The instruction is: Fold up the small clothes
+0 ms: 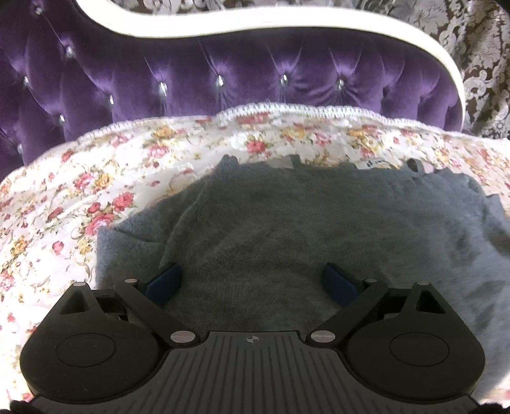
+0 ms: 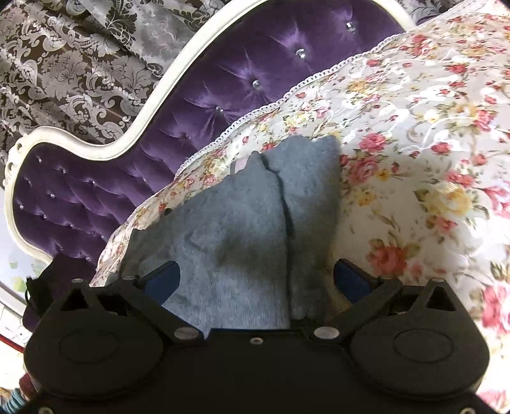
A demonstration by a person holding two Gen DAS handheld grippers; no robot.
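Observation:
A grey knitted garment lies spread on a floral bedspread, with a fold running over its left part. My left gripper hangs just above the grey knit, jaws wide open, nothing between the blue pads. In the right wrist view the same grey garment shows a dark seam down its middle and a pointed end toward the headboard. My right gripper stands open over it, blue pads spread apart and gripping nothing.
A purple tufted headboard with a white frame stands behind the bed. Patterned grey and brown curtains hang beyond it. The floral bedspread stretches to the right of the garment.

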